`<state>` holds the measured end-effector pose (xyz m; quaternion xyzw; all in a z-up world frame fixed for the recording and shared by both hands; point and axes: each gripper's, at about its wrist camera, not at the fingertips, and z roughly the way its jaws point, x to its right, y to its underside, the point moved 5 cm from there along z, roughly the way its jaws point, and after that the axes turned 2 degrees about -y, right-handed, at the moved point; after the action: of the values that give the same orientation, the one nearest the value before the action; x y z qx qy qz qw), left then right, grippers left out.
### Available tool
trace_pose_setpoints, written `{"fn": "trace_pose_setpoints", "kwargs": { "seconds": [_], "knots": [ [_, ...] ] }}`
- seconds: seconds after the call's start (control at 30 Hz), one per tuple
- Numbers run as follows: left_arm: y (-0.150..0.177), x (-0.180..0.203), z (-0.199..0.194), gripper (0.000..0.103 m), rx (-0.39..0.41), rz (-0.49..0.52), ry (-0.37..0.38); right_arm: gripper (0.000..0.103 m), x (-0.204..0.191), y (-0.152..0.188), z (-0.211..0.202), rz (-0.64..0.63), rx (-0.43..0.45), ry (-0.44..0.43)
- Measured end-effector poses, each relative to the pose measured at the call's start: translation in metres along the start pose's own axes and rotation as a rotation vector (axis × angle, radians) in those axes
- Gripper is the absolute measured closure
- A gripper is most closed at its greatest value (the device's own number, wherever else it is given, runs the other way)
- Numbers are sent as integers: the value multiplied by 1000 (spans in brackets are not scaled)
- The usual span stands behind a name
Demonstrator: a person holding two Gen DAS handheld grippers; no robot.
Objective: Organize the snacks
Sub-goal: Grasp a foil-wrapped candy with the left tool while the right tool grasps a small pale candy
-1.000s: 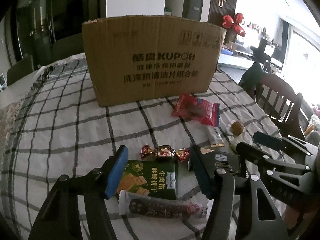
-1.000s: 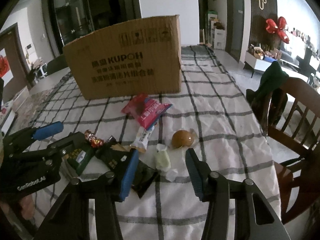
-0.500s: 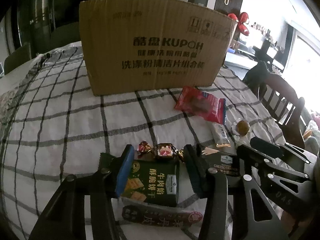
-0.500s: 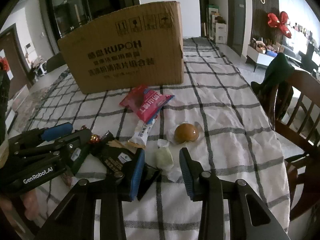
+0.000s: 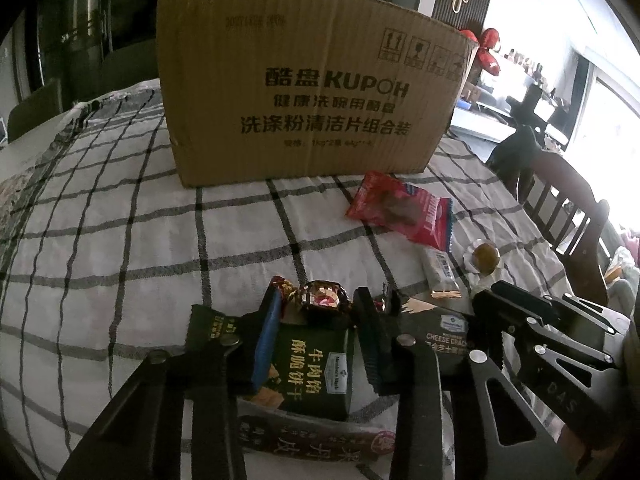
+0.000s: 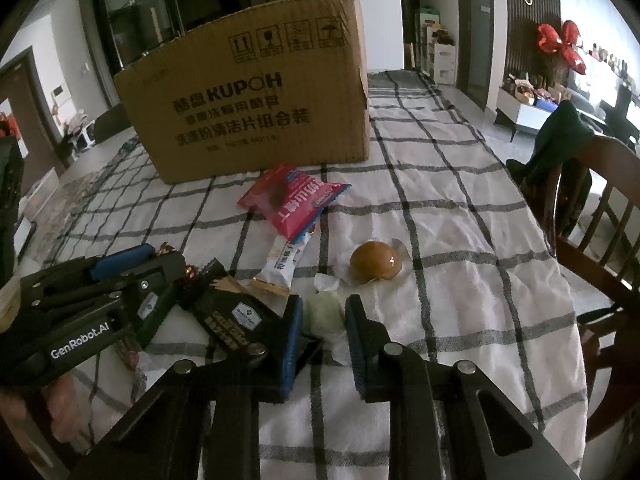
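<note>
Snacks lie on a checked tablecloth (image 5: 120,240) in front of a cardboard box (image 5: 312,92). My left gripper (image 5: 316,312) hovers over a green cracker packet (image 5: 312,372). Its jaws are closing around a brown-and-red wrapped candy (image 5: 324,300), and the pads touch the wrapper's twisted ends. In the right wrist view my right gripper (image 6: 324,320) has a pale green wrapped sweet (image 6: 324,314) between its blue pads; the jaws are closing tight and the pads press on it. A black cheese cracker packet (image 6: 236,316) lies between the two grippers.
A red packet (image 6: 292,204), a white bar (image 6: 282,264) and a round brown bun in clear wrap (image 6: 376,266) lie nearer the box. A dark red bar (image 5: 316,444) sits under my left gripper. A wooden chair (image 6: 592,200) stands at the table's right edge.
Both pairs of jaws have narrowed from wide apart. The left ones drew in around the candy above the green packet; the right ones drew in onto the pale green sweet.
</note>
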<state>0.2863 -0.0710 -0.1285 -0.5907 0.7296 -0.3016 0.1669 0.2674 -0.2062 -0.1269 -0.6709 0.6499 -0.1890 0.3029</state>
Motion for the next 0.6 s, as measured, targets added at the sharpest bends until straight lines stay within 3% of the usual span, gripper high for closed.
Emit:
{"fn": "trace_pose_setpoints", "kwargs": {
  "seconds": [0.3,0.6],
  "knots": [
    [-1,2,-7,73,21,4,2,83,1,-3,-7,-10,24,12],
    [-13,4,-37,73,96,18,-5,83,-6,-15,-28,-17,76,-9]
  ]
}}
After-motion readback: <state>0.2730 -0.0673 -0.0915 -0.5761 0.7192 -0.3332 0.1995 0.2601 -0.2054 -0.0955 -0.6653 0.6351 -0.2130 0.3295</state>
